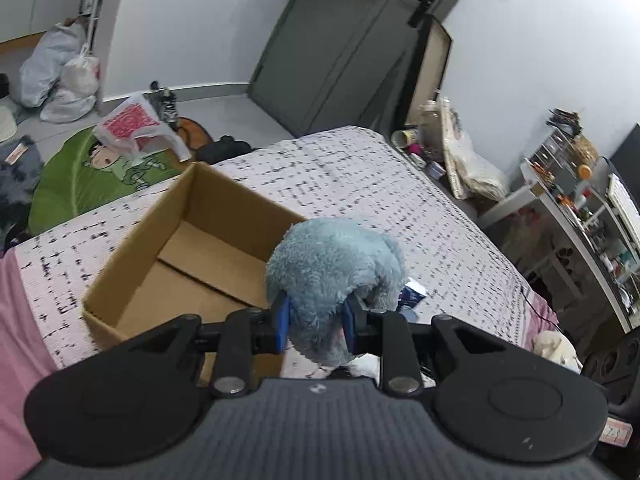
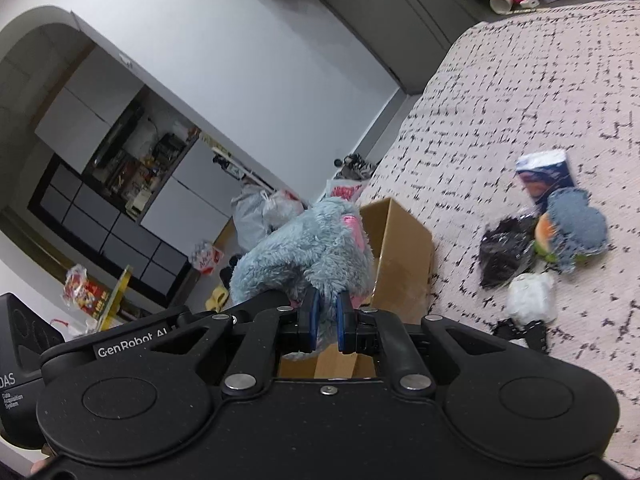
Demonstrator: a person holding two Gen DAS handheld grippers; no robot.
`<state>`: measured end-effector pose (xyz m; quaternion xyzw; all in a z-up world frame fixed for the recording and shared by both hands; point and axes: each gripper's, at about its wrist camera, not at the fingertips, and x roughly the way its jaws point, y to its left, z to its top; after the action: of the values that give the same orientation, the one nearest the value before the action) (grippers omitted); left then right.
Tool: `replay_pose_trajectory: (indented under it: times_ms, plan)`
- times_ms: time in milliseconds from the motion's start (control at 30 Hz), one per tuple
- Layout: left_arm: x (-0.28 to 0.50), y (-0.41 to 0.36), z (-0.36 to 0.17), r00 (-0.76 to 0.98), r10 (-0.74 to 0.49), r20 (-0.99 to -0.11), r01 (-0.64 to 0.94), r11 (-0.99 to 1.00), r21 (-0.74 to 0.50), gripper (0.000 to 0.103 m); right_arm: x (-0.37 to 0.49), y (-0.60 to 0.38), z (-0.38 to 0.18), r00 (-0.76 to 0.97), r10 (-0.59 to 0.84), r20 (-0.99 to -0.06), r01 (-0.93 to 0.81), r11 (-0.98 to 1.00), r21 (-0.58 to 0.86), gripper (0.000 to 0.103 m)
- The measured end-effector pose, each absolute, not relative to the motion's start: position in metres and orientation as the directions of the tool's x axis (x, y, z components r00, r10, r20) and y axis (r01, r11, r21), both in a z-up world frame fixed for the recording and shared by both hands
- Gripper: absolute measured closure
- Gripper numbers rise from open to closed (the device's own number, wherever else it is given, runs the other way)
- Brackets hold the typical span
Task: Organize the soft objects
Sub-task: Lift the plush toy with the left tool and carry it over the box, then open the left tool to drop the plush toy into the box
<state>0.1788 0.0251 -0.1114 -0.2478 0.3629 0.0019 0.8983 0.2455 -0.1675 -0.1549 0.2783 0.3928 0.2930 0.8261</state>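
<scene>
My left gripper point(image 1: 316, 320) pinches the blue plush toy point(image 1: 334, 268) between narrow blue pads, and my right gripper point(image 2: 325, 316) clamps nearly shut on another fold of it point(image 2: 308, 256). The toy hangs above the bed point(image 1: 360, 176), beside the open cardboard box point(image 1: 192, 256). More soft things point(image 2: 536, 244) lie heaped on the cover, well apart from the box.

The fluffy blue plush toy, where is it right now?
The fluffy blue plush toy is pinched between both claws, held above the bed beside the open cardboard box.

Bed point(image 1: 360, 184) in speckled pink cover, open cardboard box point(image 1: 192, 248), small soft items point(image 2: 560, 232)
</scene>
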Motion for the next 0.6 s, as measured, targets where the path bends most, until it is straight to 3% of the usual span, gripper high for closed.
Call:
replay_pose_trajectory:
  times_ms: [600]
  plan:
    - [0.188,0.08,-0.155,0.677,-0.067,-0.733,-0.401,0.801,-0.444,0.079,0.247,-0.123,-0.178,0.43,0.706,-0.563,-0.28,0.697,0.66,0.089]
